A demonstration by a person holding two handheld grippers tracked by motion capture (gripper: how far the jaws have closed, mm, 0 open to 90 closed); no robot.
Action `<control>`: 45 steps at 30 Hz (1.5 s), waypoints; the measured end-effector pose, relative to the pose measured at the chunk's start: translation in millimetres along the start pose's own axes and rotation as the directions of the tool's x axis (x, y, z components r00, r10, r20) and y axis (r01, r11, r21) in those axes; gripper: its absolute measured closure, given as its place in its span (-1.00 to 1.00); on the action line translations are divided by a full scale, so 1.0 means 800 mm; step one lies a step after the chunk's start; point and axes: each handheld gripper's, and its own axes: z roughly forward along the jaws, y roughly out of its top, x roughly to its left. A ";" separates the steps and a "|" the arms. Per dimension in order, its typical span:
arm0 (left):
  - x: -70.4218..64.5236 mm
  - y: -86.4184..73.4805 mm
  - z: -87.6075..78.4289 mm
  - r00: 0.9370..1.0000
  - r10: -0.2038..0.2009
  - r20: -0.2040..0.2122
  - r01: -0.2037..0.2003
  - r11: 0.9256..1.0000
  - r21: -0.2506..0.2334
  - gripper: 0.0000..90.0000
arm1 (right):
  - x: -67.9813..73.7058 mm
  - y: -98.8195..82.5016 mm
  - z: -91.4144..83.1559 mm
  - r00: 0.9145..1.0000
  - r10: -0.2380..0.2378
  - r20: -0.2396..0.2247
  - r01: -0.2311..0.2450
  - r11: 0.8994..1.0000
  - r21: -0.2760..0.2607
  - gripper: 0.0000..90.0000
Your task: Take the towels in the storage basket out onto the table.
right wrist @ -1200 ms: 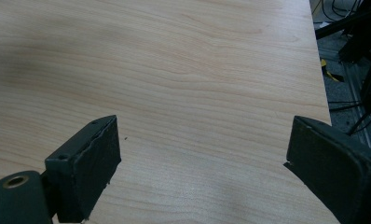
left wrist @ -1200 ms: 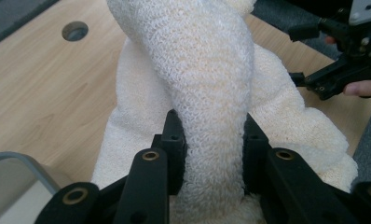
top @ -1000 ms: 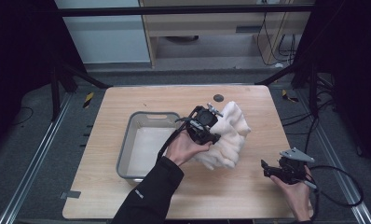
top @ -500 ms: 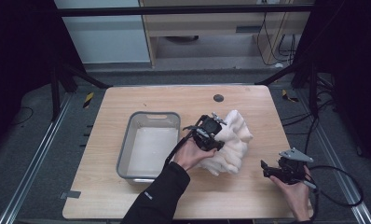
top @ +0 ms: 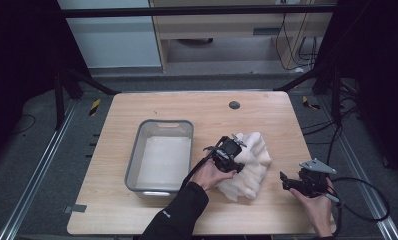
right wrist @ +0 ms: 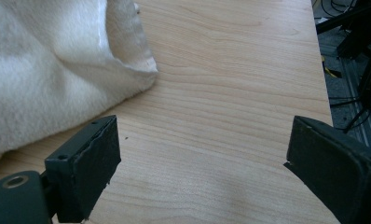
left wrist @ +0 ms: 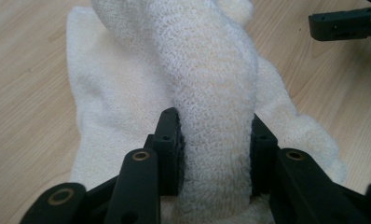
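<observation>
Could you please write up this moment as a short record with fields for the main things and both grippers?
towel: white, crumpled on the table, right of the tub
tub: grey, nothing visible inside
left gripper: jaws clamped on a raised fold of the towel
right gripper: jaws wide apart, holding nothing, beside the towel

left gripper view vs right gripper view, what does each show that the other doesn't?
Left gripper view alone: the left gripper with its fingers closed on a raised fold of the fluffy white cloth, and the right gripper's black tip at the top right corner.

Right gripper view alone: the right gripper with fingers wide apart and nothing between them, the table's far edge, and the dark floor with cables beyond.

Both: the white cloth lying on the light wooden table.
</observation>
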 end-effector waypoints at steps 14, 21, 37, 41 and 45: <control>0.002 -0.010 -0.019 1.000 0.027 0.000 -0.027 0.998 -0.062 -0.27 | 0.000 0.001 -0.002 1.000 0.015 0.005 -0.014 1.000 -0.019 -0.79; 0.010 -0.016 -0.074 0.999 0.033 -0.036 -0.038 0.989 -0.146 -0.46 | 0.000 0.003 -0.006 1.000 0.027 0.005 -0.027 0.999 -0.043 -0.79; 0.056 -0.083 -0.166 0.997 -0.051 -0.063 0.026 0.938 -0.346 -0.57 | 0.003 0.004 -0.007 0.999 0.038 -0.021 -0.039 0.998 -0.049 -0.78; 0.069 -0.110 -0.183 0.991 -0.084 -0.100 0.040 0.926 -0.375 -0.57 | 0.004 0.005 -0.008 0.999 0.036 -0.026 -0.038 0.998 -0.049 -0.77; 0.086 -0.141 -0.200 0.981 -0.133 -0.141 0.065 0.912 -0.405 -0.58 | 0.006 0.004 -0.008 0.999 0.031 -0.025 -0.032 0.998 -0.050 -0.77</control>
